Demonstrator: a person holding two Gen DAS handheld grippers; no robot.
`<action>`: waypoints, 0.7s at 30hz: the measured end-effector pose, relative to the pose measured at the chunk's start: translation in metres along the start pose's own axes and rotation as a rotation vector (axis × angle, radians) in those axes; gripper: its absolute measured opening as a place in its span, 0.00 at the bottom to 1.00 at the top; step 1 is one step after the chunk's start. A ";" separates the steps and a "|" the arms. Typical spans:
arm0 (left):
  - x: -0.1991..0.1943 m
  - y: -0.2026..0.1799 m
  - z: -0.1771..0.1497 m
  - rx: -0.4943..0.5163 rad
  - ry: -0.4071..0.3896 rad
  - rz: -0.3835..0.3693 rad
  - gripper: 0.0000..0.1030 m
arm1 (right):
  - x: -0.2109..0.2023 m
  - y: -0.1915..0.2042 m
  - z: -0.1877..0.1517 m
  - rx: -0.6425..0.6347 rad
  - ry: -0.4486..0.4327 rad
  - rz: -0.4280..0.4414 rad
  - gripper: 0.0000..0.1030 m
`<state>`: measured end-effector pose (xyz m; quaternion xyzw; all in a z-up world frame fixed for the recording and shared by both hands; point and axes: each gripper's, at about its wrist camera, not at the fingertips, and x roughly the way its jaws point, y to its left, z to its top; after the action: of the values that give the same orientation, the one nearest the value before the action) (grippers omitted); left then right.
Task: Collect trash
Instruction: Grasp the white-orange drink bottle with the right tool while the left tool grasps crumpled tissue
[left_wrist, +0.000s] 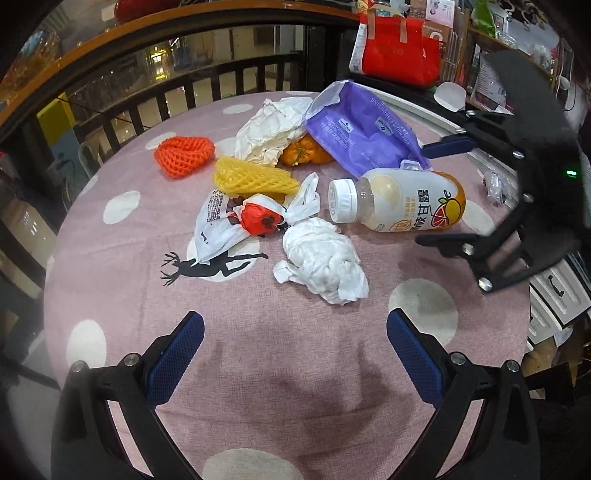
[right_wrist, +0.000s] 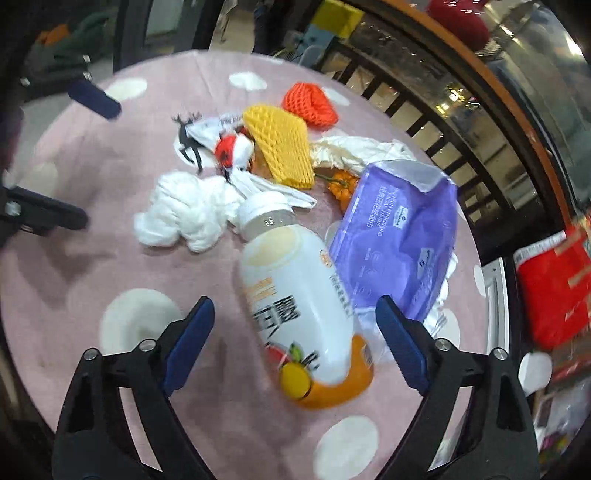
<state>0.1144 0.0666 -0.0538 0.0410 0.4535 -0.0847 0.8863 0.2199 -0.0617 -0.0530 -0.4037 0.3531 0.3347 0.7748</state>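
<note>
Left hand-held gripper hangs open before a bottle.

Bare tablecloth nearside, bottle between right tool fingers

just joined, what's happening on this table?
A person with a handheld gripper in each hand is clearing trash off a round table with a pink polka-dot cloth. The right gripper is open, its fingers either side of a drink bottle lying on its side, not yet gripped. The left gripper is open and empty, short of a crumpled white tissue. Foam fruit nets, a purple tissue pack and a knotted plastic bag lie uncollected.
</note>
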 end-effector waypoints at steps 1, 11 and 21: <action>0.001 0.001 0.001 -0.003 0.010 -0.003 0.95 | 0.007 -0.003 0.001 -0.012 0.021 0.014 0.81; 0.022 0.005 0.013 -0.028 0.072 -0.074 0.91 | 0.029 -0.002 0.004 -0.048 0.058 0.059 0.63; 0.047 -0.012 0.035 -0.008 0.127 -0.121 0.78 | -0.025 -0.010 -0.025 0.173 -0.077 0.031 0.63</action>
<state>0.1669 0.0442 -0.0717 0.0150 0.5109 -0.1335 0.8491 0.2080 -0.0932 -0.0393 -0.3165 0.3569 0.3301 0.8145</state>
